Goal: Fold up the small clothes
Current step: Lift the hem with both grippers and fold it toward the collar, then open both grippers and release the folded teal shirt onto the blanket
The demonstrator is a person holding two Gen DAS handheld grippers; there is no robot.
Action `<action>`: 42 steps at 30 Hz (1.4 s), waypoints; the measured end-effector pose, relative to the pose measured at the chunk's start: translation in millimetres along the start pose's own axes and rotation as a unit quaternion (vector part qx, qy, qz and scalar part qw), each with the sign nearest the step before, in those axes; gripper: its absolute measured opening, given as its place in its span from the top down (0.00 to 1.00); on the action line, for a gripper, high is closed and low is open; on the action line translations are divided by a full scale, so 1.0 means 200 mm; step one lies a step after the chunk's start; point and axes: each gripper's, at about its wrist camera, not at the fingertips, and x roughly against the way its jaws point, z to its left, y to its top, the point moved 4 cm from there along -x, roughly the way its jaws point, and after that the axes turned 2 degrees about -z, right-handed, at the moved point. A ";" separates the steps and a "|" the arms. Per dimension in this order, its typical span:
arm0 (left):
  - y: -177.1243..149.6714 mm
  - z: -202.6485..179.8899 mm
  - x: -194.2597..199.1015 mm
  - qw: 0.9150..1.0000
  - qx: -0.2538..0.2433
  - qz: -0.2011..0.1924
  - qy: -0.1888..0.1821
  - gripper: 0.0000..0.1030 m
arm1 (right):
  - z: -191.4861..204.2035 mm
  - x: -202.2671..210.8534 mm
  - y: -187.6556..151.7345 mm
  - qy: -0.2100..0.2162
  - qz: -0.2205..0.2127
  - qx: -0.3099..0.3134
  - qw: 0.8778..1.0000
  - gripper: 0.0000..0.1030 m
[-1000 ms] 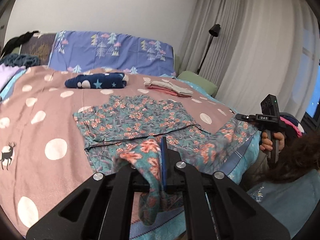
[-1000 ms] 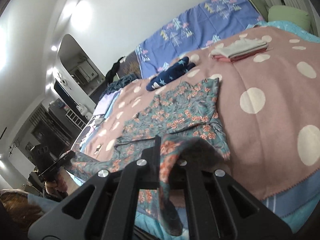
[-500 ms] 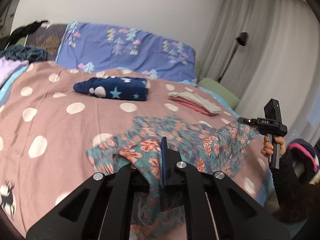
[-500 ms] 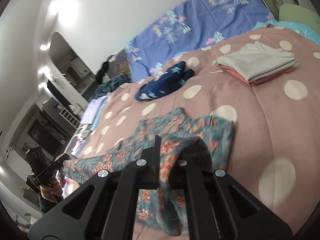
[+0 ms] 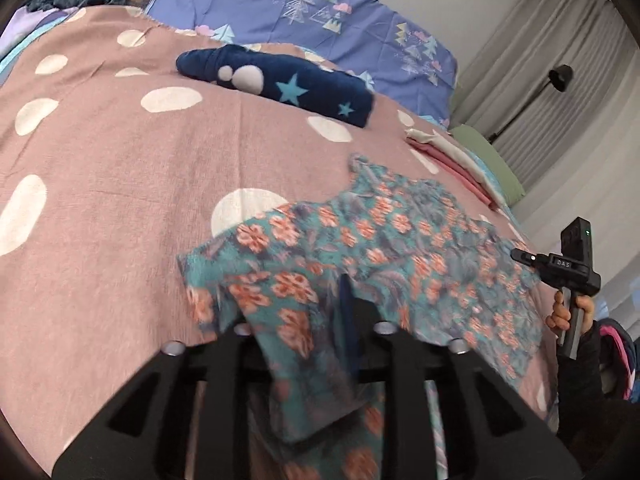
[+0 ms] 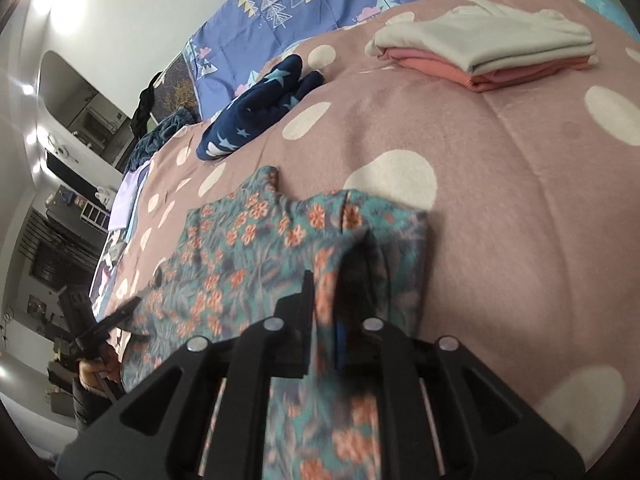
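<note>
Floral garment, teal with orange flowers, spread across lower centre and right of left wrist view on pink dotted blanket. Left gripper at bottom centre, jaws just been opening, cloth edge between them; blurred, so grip cannot be told. Navy star bundle upper centre. Right gripper at right edge.

Right wrist view: floral garment centre-left; right gripper low centre, jaws just been parting narrowly, fabric between them. Folded grey-and-pink stack upper right.
</note>
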 end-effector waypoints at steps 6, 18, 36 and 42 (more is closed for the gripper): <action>-0.10 -0.09 0.09 0.999 -0.026 0.028 -0.016 0.88 | 0.04 0.07 -0.10 0.004 0.020 0.026 0.999 0.93; 0.29 0.06 -0.05 0.997 0.068 -0.032 0.010 0.60 | 0.01 -0.04 0.39 0.036 -0.038 -0.076 0.996 0.65; 0.40 0.14 -0.19 0.997 -0.024 -0.007 0.075 0.97 | 0.02 -0.26 0.45 -0.019 -0.024 0.030 0.999 0.97; 0.52 0.10 -0.14 0.995 -0.049 -0.037 0.083 0.95 | -0.02 -0.21 0.54 -0.017 -0.053 0.014 0.998 0.89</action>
